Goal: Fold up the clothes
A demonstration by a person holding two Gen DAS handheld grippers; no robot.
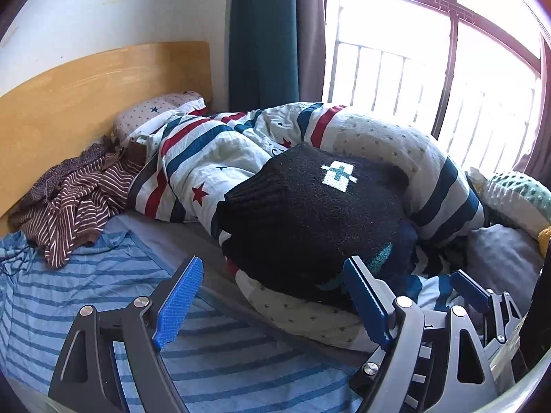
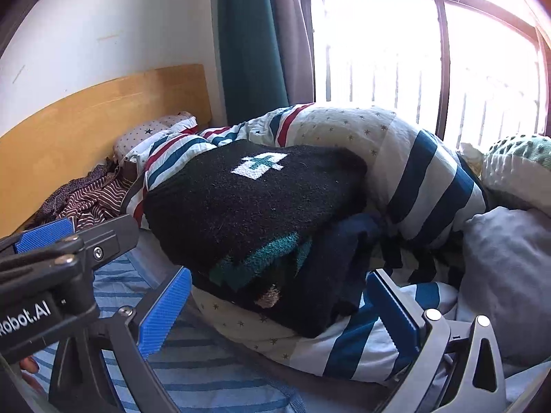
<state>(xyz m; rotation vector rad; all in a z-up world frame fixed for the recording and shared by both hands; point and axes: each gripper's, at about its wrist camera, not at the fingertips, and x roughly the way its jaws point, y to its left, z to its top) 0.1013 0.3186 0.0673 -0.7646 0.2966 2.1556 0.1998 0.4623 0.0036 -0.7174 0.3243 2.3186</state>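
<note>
Black knitted sweater (image 1: pixel 320 213), soft and bulky, is best gripped at its near hem; left gripper (image 1: pixel 272 304) and right gripper (image 2: pixel 275 313) are held released.

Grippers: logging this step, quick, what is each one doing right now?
Left gripper: jaws open, holding nothing.
Right gripper: jaws open, holding nothing.

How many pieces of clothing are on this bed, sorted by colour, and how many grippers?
Black knit sweater: 1
Brown striped garment: 1
Blue striped garment: 1
Grippers, both open: 2 (left gripper, right gripper)
Total: 5
</note>
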